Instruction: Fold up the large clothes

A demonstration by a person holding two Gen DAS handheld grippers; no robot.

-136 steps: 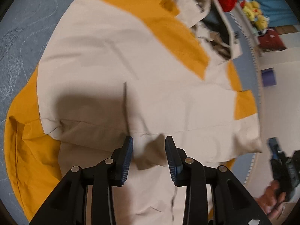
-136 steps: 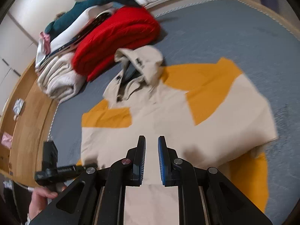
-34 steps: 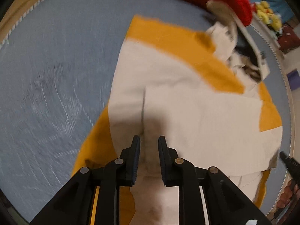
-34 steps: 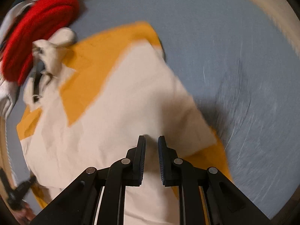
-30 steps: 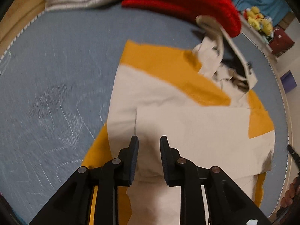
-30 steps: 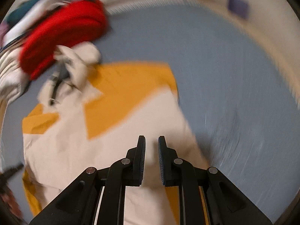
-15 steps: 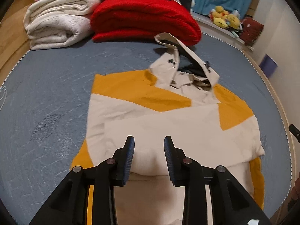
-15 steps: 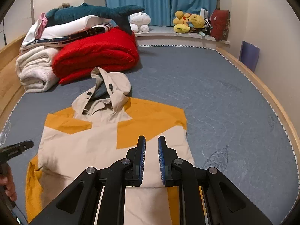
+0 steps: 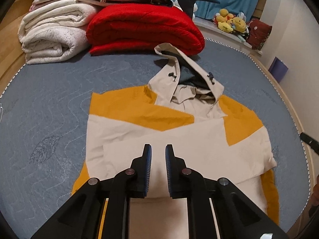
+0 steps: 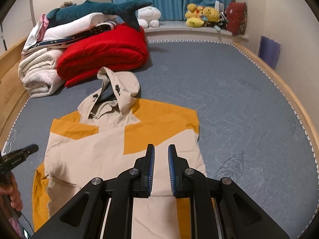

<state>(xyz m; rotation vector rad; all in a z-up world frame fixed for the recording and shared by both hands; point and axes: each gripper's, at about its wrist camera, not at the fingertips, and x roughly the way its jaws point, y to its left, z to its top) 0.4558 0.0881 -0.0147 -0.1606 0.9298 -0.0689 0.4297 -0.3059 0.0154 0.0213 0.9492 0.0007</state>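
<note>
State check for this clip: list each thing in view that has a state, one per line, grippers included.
Jacket: flat on the bed, sleeves folded across the front, hem still unfolded.
Hood: propped up, open, not folded in.
Left gripper: open, empty, above the jacket.
Right gripper: open, empty, above the jacket.
Red blanket: folded, on the bed.
White blanket: folded, beside the red one.

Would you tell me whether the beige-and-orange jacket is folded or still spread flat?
Partly folded: the jacket has both sleeves laid across its front, while its hood and lower body remain unfolded on the bed.
</note>
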